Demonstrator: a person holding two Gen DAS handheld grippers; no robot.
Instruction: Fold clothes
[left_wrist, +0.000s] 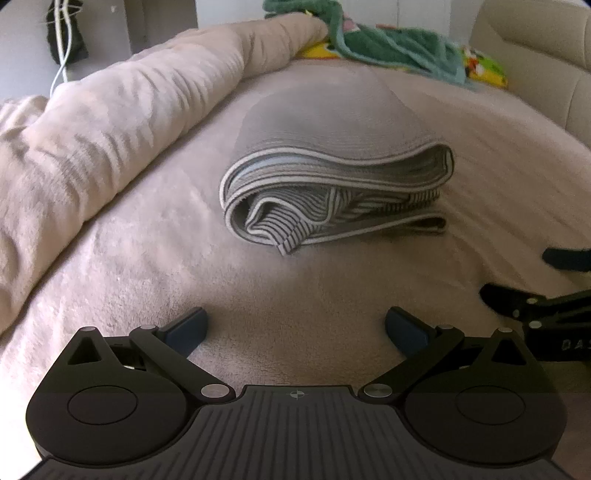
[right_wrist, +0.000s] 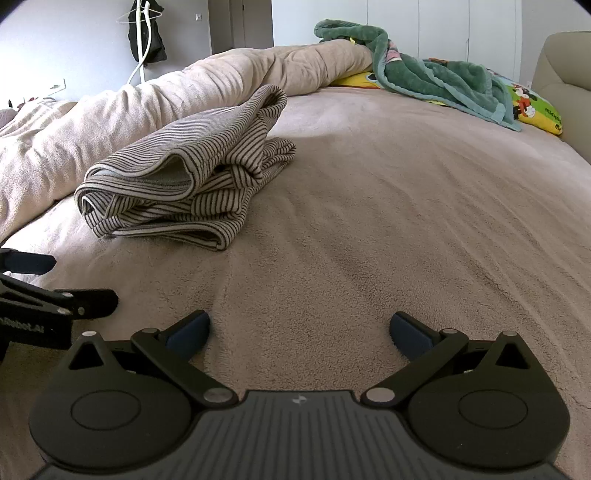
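While both tools hang spread wide and empty above the bed (right_wrist: 369, 206), the left tool (left_wrist: 295, 328) faces the folded striped garment (left_wrist: 332, 192) lying ahead on the beige cover, and the right tool (right_wrist: 299, 328) sits beside it, the garment (right_wrist: 184, 177) off to its left near the rumpled duvet (right_wrist: 110, 110)

Garment (right_wrist: 177, 184): grey-and-white stripes; bed cover (right_wrist: 369, 221): beige-pink; blanket (right_wrist: 436, 81): green; pillow (right_wrist: 535, 110): yellow, cartoon print
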